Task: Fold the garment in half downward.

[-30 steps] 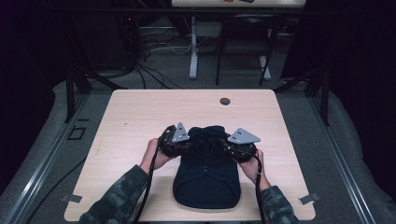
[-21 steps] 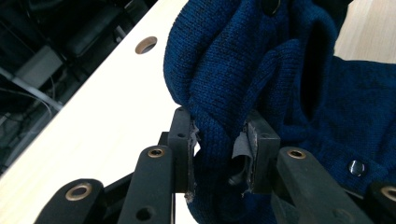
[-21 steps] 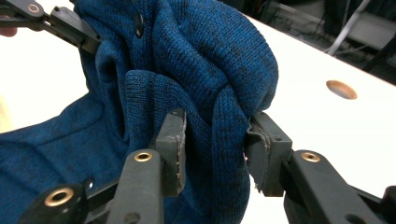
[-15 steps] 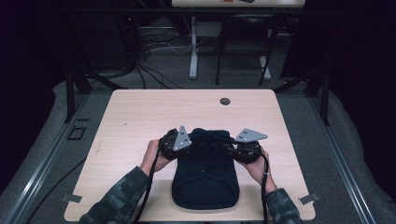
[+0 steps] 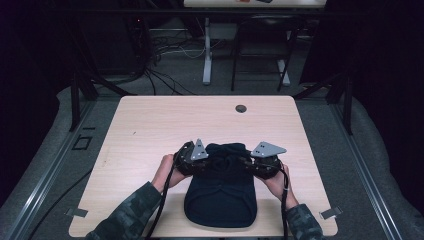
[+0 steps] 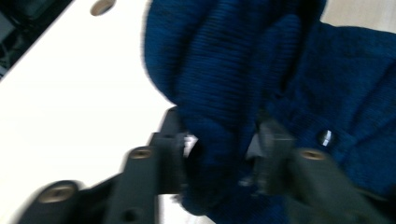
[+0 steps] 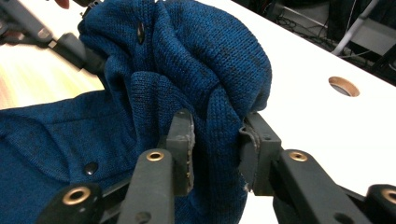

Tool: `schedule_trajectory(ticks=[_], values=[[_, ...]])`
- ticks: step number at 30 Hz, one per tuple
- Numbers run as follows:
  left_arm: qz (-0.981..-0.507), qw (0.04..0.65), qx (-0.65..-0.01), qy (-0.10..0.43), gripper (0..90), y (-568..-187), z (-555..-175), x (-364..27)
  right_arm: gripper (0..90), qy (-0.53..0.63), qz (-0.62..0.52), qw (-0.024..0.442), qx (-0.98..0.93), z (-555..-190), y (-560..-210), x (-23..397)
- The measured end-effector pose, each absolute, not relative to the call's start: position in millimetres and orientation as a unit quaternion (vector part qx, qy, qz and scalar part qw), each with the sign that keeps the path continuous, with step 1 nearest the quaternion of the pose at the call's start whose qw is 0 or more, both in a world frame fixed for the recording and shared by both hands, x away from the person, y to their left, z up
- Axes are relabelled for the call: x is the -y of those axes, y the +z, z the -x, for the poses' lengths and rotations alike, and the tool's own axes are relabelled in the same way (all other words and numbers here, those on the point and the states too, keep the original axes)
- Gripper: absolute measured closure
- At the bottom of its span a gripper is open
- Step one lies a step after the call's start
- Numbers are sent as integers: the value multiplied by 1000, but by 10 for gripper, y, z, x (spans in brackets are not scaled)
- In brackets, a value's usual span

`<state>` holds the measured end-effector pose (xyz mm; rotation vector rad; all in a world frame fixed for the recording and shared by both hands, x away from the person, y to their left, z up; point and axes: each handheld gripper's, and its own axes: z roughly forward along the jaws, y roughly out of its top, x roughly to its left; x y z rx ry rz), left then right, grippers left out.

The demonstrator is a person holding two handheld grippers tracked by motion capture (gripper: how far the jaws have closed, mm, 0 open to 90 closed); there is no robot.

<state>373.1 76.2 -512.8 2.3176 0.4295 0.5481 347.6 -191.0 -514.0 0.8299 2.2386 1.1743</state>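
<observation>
The left gripper [image 6: 218, 149] is seen in its own view clamped on a thick fold of the blue knit garment [image 6: 280, 70], cloth bulging between the black jaws; the picture is blurred. The right gripper [image 7: 215, 140] is likewise closed on a fold of the garment [image 7: 196, 60], whose ribbed weave and dark snap buttons [image 7: 90, 168] are resolved in the right gripper view. In the high view the fabric is rendered only as a dark, rounded mass [image 5: 220, 197] on the near half of the pale wooden table [image 5: 150, 125], its far edge gathered and raised between the left gripper [image 5: 192, 157] and the right gripper [image 5: 260, 160], each topped by a grey three-cornered plate. A round grommet hole [image 5: 241, 108] is set near the table's far edge, well apart from the garment
</observation>
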Motion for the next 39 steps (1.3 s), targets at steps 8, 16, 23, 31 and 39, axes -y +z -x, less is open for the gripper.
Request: schedule_trajectory(ticks=[8,16,23,31,39], values=[[-874,385,-161,250,698,-5044,-3688,-823,446,412,-340,155,-831,-3560,-5167,1979],[-867,395,-154,260,695,-4959,-3693,-841,721,408,-343,194,-823,-3543,-5201,1969],[-860,403,-143,279,691,-4889,-3641,-873,774,422,-320,268,-805,-3442,-5140,1923],[-879,411,-169,169,499,-4876,-3728,-894,797,434,-302,311,-790,-3390,-5071,1867],[-886,388,-175,185,633,-5159,-3670,-848,803,440,-287,316,-790,-3365,-5132,1893]])
